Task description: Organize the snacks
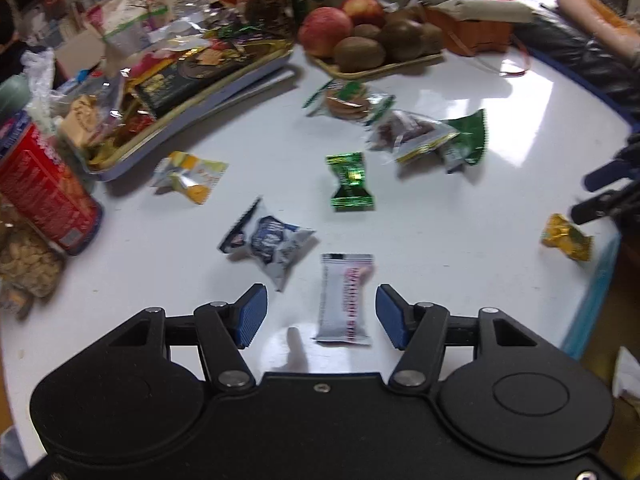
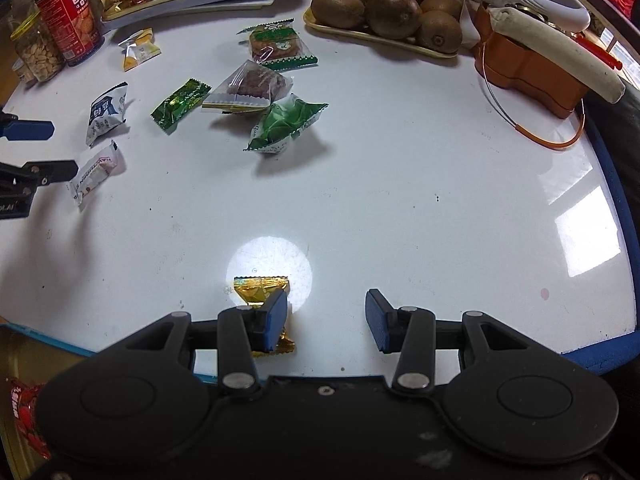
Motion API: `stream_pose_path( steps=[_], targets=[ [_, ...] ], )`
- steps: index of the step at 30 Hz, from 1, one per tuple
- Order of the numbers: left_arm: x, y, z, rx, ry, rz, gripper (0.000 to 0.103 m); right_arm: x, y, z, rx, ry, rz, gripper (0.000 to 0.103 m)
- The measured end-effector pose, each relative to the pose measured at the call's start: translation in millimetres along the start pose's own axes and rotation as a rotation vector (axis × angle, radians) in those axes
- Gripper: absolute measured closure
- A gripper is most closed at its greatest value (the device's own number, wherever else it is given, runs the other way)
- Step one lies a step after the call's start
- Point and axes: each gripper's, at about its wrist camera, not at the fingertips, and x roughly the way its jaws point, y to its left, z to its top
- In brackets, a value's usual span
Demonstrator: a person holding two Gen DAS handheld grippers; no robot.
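Observation:
Wrapped snacks lie scattered on a white table (image 1: 440, 220). My left gripper (image 1: 318, 314) is open, with a white-and-pink bar (image 1: 345, 298) lying between its blue pads; the bar also shows in the right wrist view (image 2: 96, 172). My right gripper (image 2: 328, 320) is open over the near edge; a gold candy (image 2: 260, 294) lies on the table by its left pad and is partly hidden by it. The gold candy (image 1: 566, 236) also shows in the left wrist view beside the right gripper's fingers (image 1: 604, 196). A green candy (image 1: 350, 180), a blue-white packet (image 1: 268, 240) and a yellow packet (image 1: 190, 174) lie farther out.
A tray (image 1: 208, 104) full of snacks sits at the back left, next to a red can (image 1: 44, 188) and a nut jar (image 2: 38, 50). A fruit tray (image 2: 372, 36) with apples and kiwis and an orange holder (image 2: 532, 68) stand at the back. A green packet (image 2: 284, 124) lies mid-table.

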Motion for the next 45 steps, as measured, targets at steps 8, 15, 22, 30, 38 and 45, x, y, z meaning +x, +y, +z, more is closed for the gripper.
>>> stream_pose_path(
  steps=[8,15,22,30,38,45],
  targets=[
    [19.6,5.5,7.6,-0.07,0.062,-0.039,0.041,4.1,-4.3,0.4,0.022,0.026,0.029,0.057],
    [34.9,-2.0,16.8,-0.037,0.117,-0.061,0.04,8.6,-7.0,1.8,0.033,0.028,0.013,0.057],
    [49.3,-1.5,20.8,-0.033,0.146,-0.035,0.038,7.2,-7.9,2.7,0.047,0.019,0.022,0.057],
    [47.5,5.8,23.1,-0.048,0.128,-0.034,0.06,10.2,-6.3,3.6,0.04,0.031,0.03,0.057],
    [47.5,5.9,23.3,-0.046,0.129,-0.007,0.055,20.9,3.1,4.3,-0.008,0.049,-0.001,0.051],
    [47.9,8.8,22.7,-0.06,0.131,0.003,0.052,17.5,10.8,2.5,-0.086,0.048,0.014,0.048]
  ],
)
